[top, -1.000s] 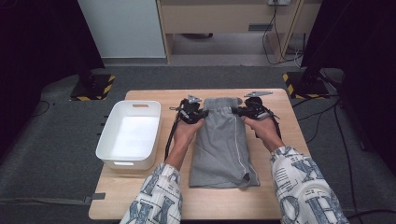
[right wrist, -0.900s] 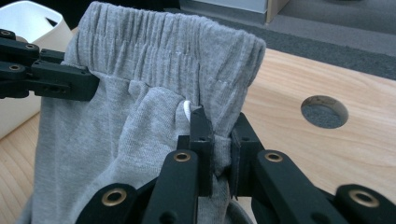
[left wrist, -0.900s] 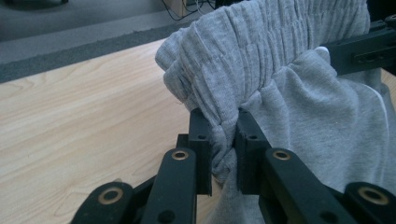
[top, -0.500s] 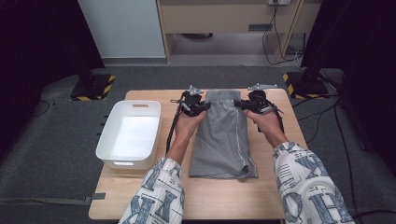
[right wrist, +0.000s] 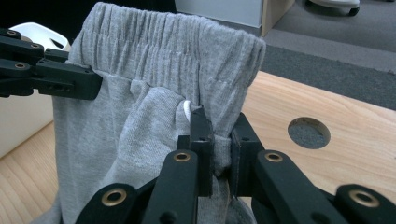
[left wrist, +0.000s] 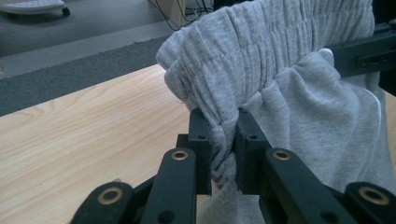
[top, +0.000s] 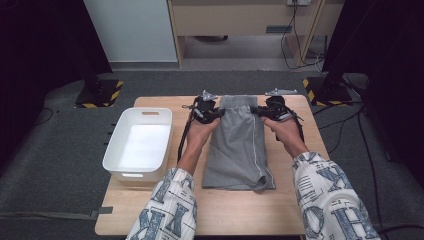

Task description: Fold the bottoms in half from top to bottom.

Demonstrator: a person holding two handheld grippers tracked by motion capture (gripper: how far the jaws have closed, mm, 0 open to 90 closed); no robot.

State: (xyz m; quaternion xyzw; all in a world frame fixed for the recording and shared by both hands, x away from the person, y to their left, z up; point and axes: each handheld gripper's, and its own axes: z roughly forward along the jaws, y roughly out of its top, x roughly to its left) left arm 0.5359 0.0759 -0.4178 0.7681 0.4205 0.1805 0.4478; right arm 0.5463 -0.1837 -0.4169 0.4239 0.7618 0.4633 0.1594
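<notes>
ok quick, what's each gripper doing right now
Left gripper: closed on the grey shorts at the waistband.
Right gripper: closed on the same waistband.

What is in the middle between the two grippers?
The ribbed waistband of the grey fabric shorts stretches between the left hand-held gripper and right hand-held gripper, in the high view.

The shorts (top: 239, 150) lie on the table (top: 280, 210), right of the bin (top: 140, 145).
</notes>
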